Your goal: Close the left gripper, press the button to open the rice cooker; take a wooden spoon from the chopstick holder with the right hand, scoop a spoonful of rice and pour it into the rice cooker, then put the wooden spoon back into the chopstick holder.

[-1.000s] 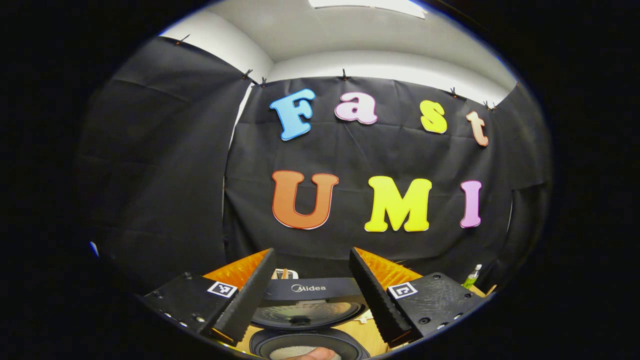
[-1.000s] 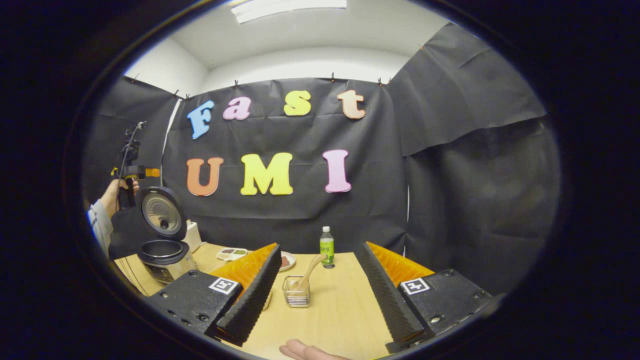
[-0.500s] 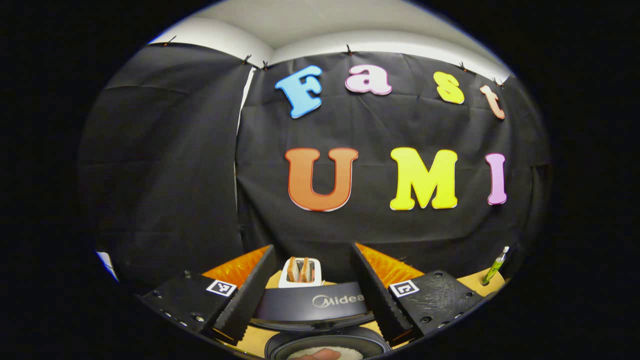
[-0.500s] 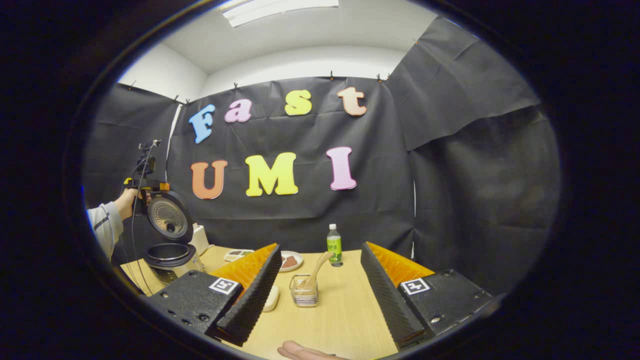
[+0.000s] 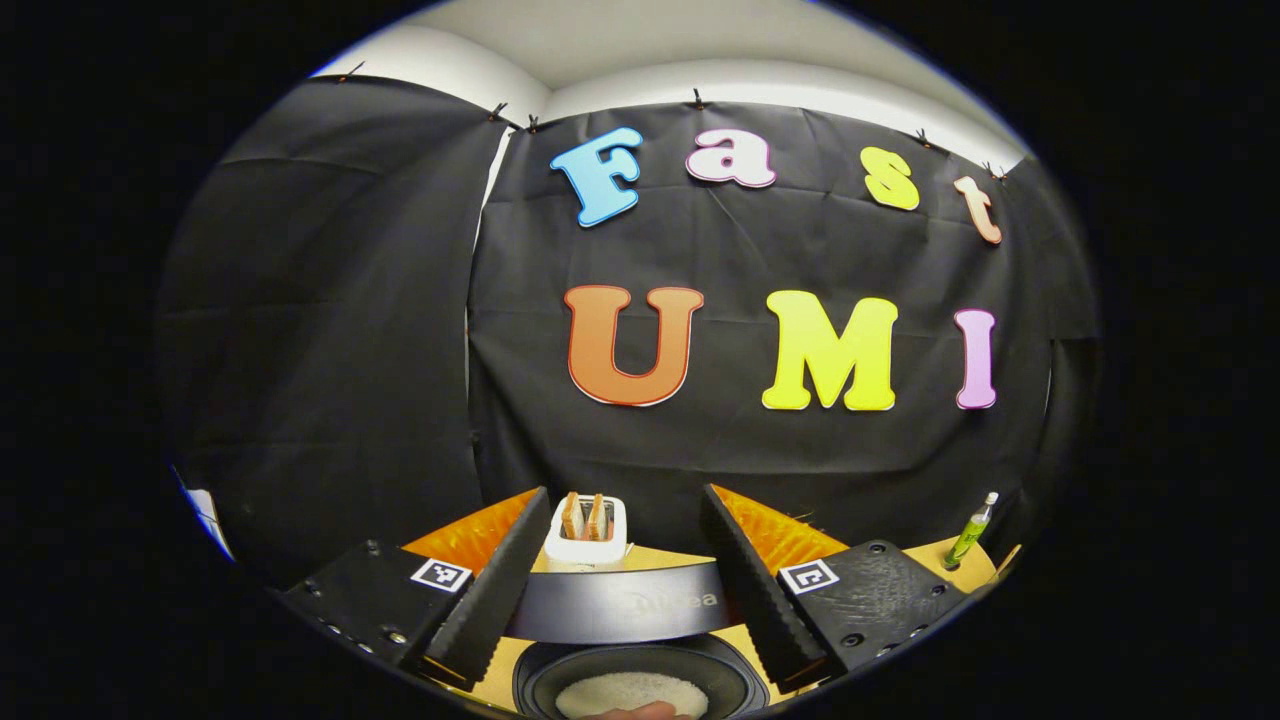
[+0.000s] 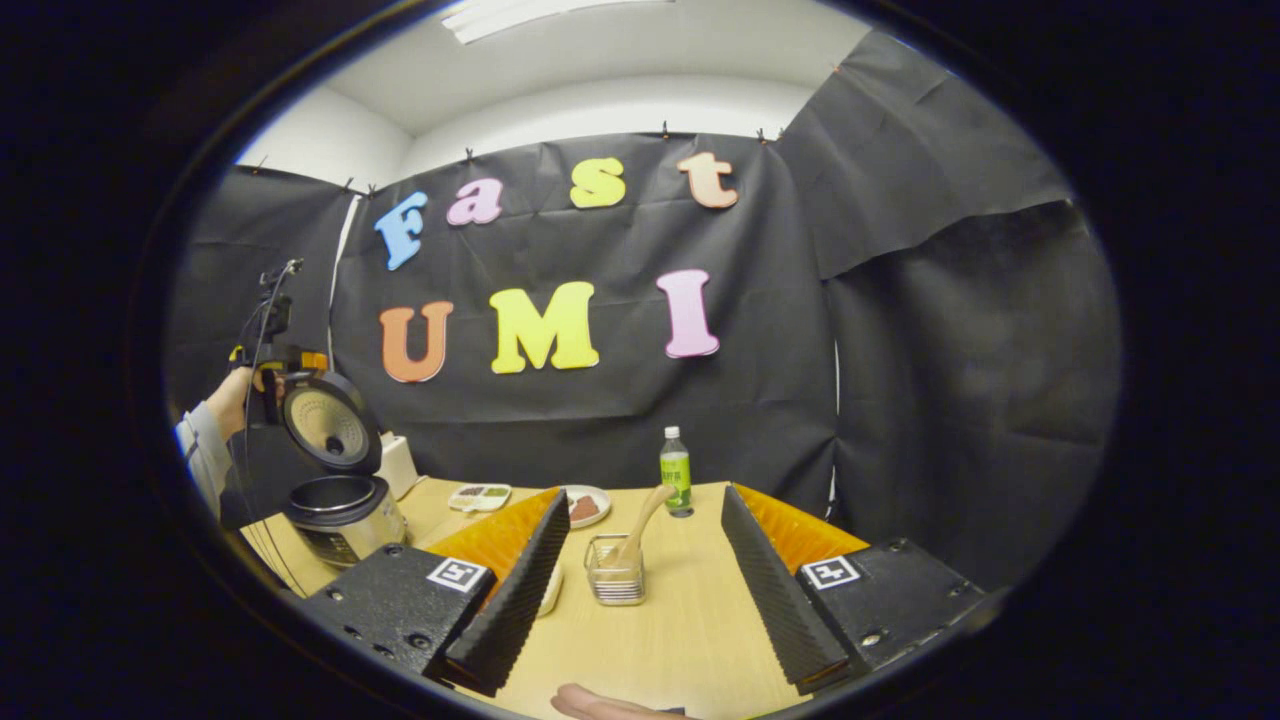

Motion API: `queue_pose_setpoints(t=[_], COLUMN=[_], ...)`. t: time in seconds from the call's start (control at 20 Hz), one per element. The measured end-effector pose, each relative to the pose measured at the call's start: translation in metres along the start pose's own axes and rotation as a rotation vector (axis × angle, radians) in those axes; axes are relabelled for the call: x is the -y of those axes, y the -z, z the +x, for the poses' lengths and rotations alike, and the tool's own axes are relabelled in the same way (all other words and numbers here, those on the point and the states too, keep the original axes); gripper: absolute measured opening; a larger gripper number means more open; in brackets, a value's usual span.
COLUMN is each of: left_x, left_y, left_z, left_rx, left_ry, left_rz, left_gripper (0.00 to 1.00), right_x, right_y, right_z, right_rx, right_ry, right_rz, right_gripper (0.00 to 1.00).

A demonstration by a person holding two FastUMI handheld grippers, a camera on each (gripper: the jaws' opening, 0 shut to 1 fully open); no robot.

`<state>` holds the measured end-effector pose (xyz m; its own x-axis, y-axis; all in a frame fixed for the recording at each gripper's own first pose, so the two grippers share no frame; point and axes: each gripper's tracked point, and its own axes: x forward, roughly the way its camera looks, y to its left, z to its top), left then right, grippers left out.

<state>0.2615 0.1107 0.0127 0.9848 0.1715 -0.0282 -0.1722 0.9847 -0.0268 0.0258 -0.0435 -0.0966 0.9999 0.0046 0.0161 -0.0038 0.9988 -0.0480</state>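
Rice cooker [image 6: 335, 470] open; left-view toaster [image 5: 587, 528] behind.

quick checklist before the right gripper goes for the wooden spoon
1. Rice cooker lid open: ok, lid stands up.
2. Wooden spoon in its holder: ok, leaning, handle up.
3. Right gripper jaws open: ok, wide apart, holder ahead between them.
4. Path over the table: ok, nothing between.
5. Left gripper out of the way: ok, above the cooker, jaws open.
6. Where the rice to scoop sits: cannot tell.
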Motion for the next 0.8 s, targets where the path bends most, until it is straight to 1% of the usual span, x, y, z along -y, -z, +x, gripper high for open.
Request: queue_pose_setpoints(t=[0.05,0.3,0.35,0.5,0.6,0.8], left_x=[0.001,0.005,0.006,0.006,0.006,0.014], left_y=[0.002,0.019,0.023,0.036,0.048,0.081], left_z=[-0.005,-0.031,-0.036,-0.046,-0.054,-0.067], left_rx=[0.003,-0.004,-0.003,-0.015,-0.034,-0.092], left_ry=[-0.006,-0.023,-0.017,-0.008,-0.005,0.031], left_rz=[0.0,0.004,0.009,0.0,-0.001,0.008], left_gripper=[0.97,0.96,0.97,0.97,1.0,0.99], right_x=[0.0,-0.006,-0.006,-0.007,-0.007,-0.016], right_y=[0.002,0.008,0.01,0.014,0.017,0.021], right_z=[0.001,-0.001,-0.001,-0.003,-0.004,-0.005], right_rx=[-0.005,-0.015,-0.017,-0.018,-0.008,-0.002], right_ry=[-0.002,-0.016,-0.017,-0.018,-0.02,-0.054], right_rz=[-0.004,-0.012,-0.015,-0.025,-0.039,-0.048], right_gripper=[0.99,0.99,0.96,0.99,0.99,0.99])
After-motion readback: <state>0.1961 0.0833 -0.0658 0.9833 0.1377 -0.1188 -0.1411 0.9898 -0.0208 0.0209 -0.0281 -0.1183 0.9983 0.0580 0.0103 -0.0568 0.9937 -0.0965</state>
